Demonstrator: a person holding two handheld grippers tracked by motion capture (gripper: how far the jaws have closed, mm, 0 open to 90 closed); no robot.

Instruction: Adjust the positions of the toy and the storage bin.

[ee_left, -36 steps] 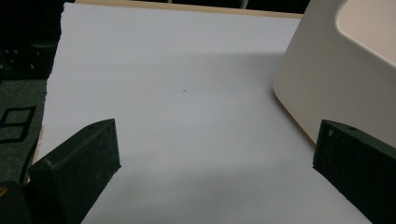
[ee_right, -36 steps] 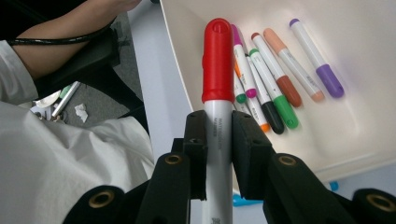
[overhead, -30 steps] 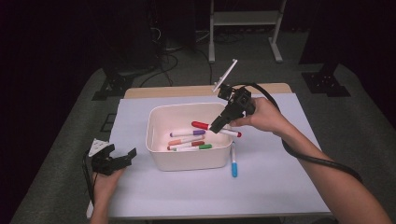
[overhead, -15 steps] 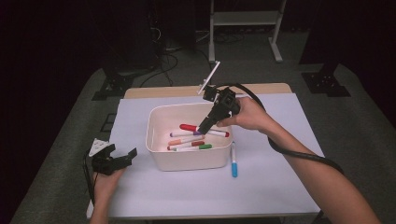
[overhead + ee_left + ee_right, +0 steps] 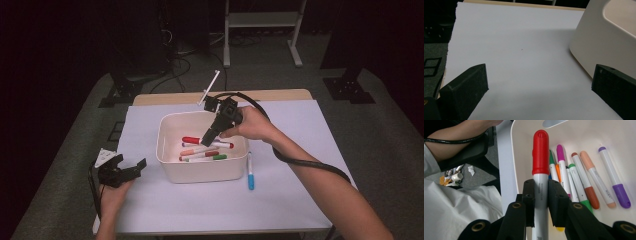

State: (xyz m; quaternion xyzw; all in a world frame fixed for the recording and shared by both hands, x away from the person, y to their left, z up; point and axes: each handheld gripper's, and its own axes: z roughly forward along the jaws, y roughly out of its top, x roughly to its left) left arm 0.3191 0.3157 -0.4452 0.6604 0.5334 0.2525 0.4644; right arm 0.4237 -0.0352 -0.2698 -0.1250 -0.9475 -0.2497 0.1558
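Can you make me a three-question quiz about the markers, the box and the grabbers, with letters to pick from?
1. Where does the loose blue-capped white marker lie?
A. inside the tub
B. on the white tabletop, beside the white plastic tub
C. on the floor

2. What colour is the cap of the white marker in the right hand-held gripper?
A. red
B. yellow
C. black

3. How is the left hand-held gripper?
A. shut on a marker
B. shut on the tub rim
C. open, holding nothing

Answers: 1 B, the high view shows it flat on the table just outside the tub's wall. 2 A, the right gripper view shows a red cap above the jaws. 3 C, its jaws stand wide apart over bare table.
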